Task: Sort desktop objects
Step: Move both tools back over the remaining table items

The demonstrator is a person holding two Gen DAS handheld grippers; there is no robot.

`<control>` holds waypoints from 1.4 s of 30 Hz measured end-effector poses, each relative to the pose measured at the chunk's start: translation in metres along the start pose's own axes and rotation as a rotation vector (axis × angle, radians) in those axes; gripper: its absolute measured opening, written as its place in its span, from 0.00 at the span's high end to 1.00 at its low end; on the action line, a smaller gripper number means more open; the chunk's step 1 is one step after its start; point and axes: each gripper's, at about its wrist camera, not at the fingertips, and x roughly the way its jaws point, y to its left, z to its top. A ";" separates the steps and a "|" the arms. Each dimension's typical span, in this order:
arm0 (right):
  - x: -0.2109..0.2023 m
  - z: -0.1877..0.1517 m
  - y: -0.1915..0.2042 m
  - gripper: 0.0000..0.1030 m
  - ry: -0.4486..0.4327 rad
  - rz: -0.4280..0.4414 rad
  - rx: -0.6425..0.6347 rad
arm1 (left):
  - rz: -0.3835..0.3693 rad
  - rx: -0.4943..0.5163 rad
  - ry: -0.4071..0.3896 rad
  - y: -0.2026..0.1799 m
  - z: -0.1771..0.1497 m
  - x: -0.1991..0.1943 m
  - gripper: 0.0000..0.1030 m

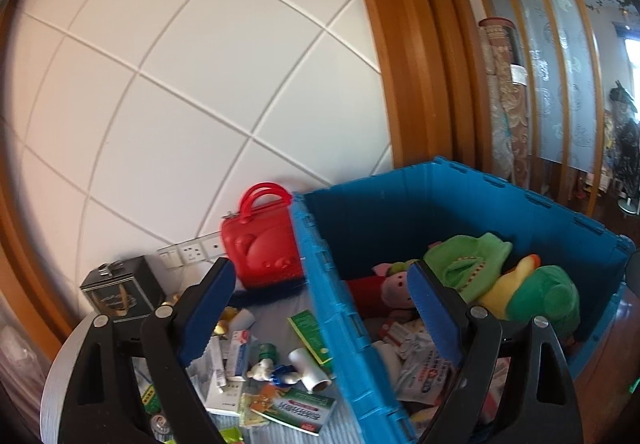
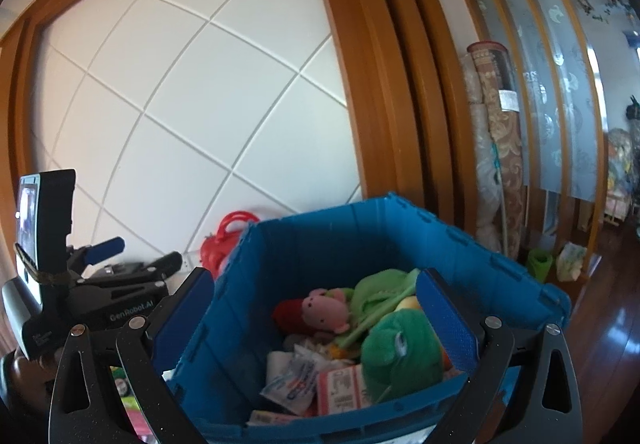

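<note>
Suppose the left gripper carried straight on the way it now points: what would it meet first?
Probably the near side wall of the blue crate, which runs up between the open left gripper fingers. Depth is unclear; angled lower, it might reach the white pipe fitting on the table first.

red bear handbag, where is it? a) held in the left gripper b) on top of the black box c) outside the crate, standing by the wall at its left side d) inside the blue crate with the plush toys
c: the red bear handbag stands upright against the white wall, just outside the blue crate, with nothing gripping it.
</note>
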 end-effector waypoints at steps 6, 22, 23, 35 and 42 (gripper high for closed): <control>0.002 -0.003 0.026 0.00 0.004 0.007 -0.016 | 0.016 -0.012 0.006 0.032 -0.009 -0.004 0.15; 0.039 -0.031 0.183 0.00 0.072 0.103 -0.057 | 0.101 -0.049 0.059 0.199 -0.056 -0.002 0.15; 0.042 -0.034 0.192 0.00 0.076 0.111 -0.057 | 0.117 -0.054 0.068 0.216 -0.064 0.000 0.14; 0.122 -0.103 0.281 0.00 0.231 0.236 -0.147 | 0.363 -0.132 0.298 0.407 -0.195 0.042 0.14; 0.186 -0.120 0.303 0.00 0.315 0.268 -0.181 | 0.261 -0.141 0.446 0.431 -0.269 0.086 0.15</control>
